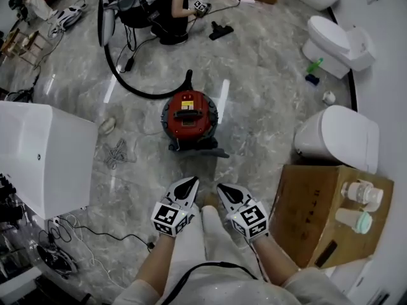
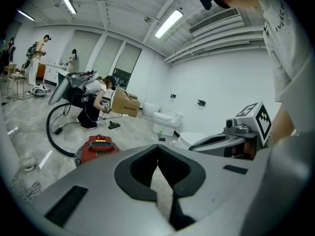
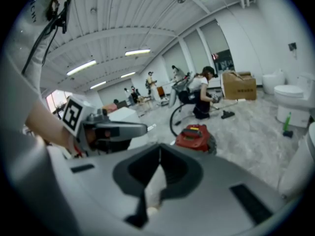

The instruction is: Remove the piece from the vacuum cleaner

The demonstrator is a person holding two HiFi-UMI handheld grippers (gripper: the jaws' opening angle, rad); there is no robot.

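left gripper (image 1: 190, 182), right gripper (image 1: 221, 187) jaws closed, empty (side by side), short of red vacuum cleaner (image 1: 189, 114)

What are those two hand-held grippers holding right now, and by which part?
Nothing. The left hand-held gripper and the right hand-held gripper are both shut and empty, and neither touches the red vacuum cleaner.

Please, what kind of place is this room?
Probably a large indoor workshop or test hall, not a home: several toilets stand on the open stone-look floor beside a cardboard box, and strip lights line the ceiling.
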